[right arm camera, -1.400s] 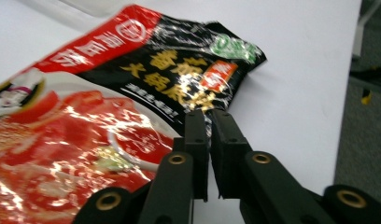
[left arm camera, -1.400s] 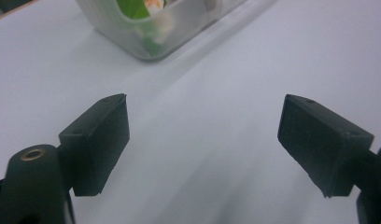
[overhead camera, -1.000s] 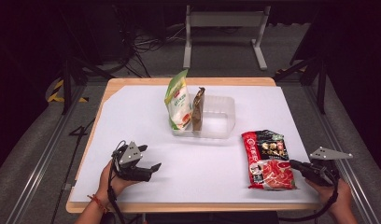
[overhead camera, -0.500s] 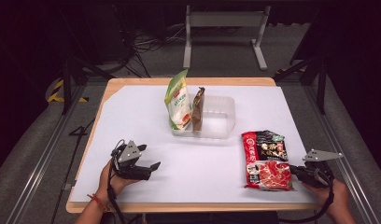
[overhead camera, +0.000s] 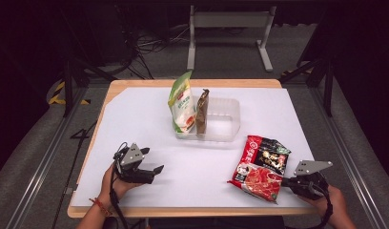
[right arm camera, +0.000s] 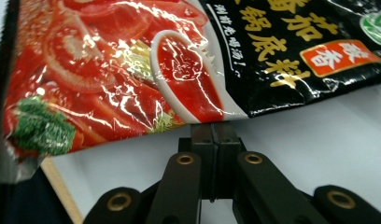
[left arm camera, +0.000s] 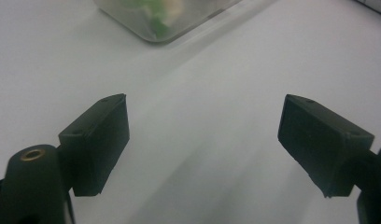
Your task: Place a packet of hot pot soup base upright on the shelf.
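Red-black pouch (right arm camera: pixel 188 65): yellow Chinese print "锅底料", orange badge "酸香".

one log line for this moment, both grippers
left gripper: open, empty, over paper | right gripper: shut on red soup packet edge | tub: two pouches upright

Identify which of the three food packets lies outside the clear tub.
The red-and-black packet, flat on the white sheet with its edge pinched by the right gripper. The green packet and brown packet both stand upright inside the tub.
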Tool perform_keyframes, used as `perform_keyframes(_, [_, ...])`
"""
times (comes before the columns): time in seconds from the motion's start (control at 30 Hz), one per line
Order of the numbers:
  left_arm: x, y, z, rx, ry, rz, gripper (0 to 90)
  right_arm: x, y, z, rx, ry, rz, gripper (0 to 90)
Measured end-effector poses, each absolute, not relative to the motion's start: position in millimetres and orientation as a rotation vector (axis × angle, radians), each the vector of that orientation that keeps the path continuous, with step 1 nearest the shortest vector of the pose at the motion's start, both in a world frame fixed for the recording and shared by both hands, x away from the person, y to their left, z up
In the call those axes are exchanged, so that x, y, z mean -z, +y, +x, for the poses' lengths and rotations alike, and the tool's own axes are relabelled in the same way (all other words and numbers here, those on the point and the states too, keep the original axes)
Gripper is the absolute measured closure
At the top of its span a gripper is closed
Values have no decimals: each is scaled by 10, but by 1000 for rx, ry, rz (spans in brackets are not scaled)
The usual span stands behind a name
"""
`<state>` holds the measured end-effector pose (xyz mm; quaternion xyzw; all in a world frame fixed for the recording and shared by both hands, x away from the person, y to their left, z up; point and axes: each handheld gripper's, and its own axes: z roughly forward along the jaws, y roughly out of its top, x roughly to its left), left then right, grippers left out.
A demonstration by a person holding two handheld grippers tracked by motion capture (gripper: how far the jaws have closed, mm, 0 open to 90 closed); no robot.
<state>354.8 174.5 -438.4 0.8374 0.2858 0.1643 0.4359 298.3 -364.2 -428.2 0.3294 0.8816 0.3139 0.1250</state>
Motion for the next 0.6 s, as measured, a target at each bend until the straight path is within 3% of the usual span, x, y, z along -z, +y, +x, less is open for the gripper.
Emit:
perform_keyframes(0.2, [4386, 1740, 3545, -413, 710, 2086, 171, 4292, -3540, 2947, -954, 2632, 880, 890])
perform_keyframes(0.6, [4384, 1746, 3546, -412, 711, 2081, 169, 4273, -3833, 3052, -1019, 2514, 1050, 718])
